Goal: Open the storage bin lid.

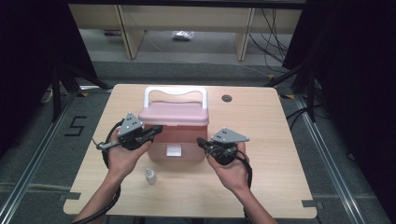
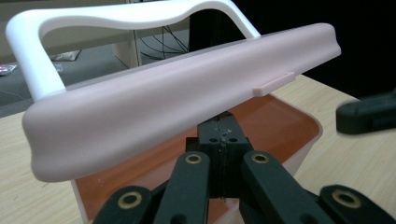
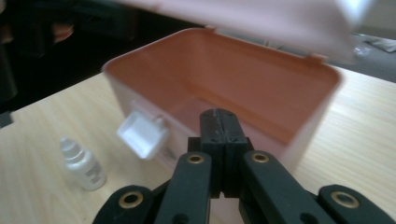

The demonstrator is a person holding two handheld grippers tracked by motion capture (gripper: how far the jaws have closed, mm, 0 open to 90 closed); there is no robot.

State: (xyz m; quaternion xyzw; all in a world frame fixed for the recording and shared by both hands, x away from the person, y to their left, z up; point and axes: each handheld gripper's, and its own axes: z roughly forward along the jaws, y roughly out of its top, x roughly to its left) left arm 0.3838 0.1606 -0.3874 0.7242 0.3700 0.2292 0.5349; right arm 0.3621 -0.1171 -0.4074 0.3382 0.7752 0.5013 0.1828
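Observation:
A pink box with a white handle stands mid-table. Its lid is lifted at the front and tilted over the open, empty inside. My left gripper is shut, and its tips lie just under the lid's front edge at the box's left corner. The right gripper is shut with nothing in it. It points at the box's right front corner, and its tips hover by the rim. The white latch hangs loose on the front wall. A small white dropper bottle stands before the box.
The wooden table has a round cable hole behind the box on the right. The right gripper's black jaw tip shows at the right edge of the left gripper view. Beyond the table are desk legs and cables on the floor.

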